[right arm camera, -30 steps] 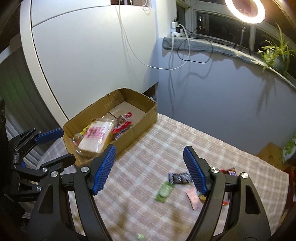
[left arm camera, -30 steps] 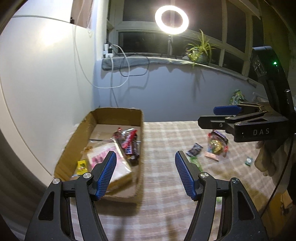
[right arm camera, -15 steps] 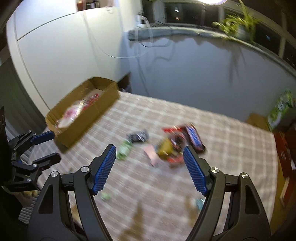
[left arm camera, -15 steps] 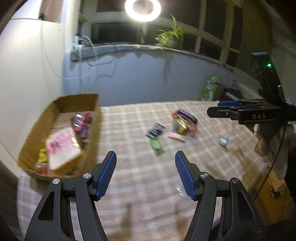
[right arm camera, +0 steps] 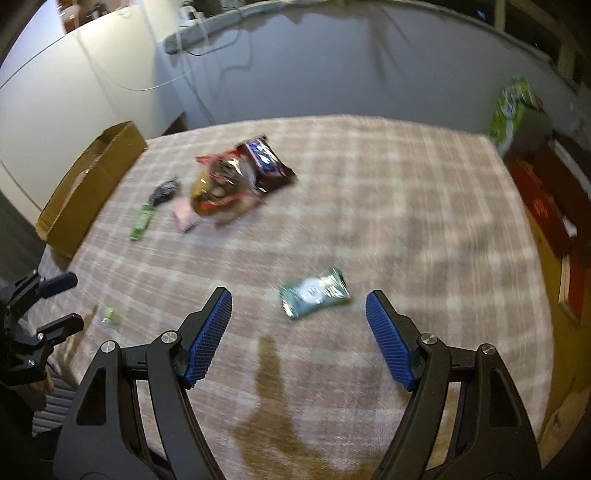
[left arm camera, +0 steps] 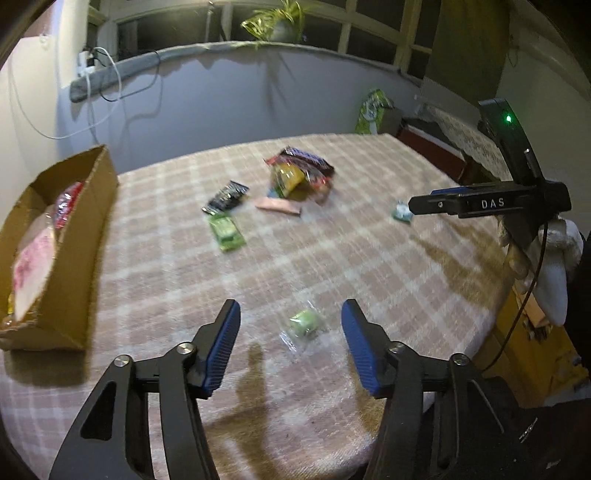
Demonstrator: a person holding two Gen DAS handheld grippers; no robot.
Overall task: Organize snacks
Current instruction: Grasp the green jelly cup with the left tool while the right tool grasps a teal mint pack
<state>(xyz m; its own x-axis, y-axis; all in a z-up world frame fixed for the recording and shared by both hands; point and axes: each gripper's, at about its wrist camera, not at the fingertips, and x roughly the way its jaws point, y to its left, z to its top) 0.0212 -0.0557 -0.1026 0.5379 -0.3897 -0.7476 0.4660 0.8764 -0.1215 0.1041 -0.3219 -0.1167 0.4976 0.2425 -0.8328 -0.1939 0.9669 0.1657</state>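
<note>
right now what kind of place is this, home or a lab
Most likely a home room, perhaps an enclosed balcony: a table under a checked tablecloth, a potted plant on the sill below dark windows, and a cardboard box of snacks beside loose wrappers.

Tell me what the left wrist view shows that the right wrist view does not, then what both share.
Only the left wrist view shows the snacks inside the cardboard box, the potted plant on the sill, and the left tongs open around a small green candy. Only the right wrist view shows the right tongs open, framing a teal packet. Both share the checked tablecloth, the snack pile, the flat green bar and the pink wrapper.
</note>
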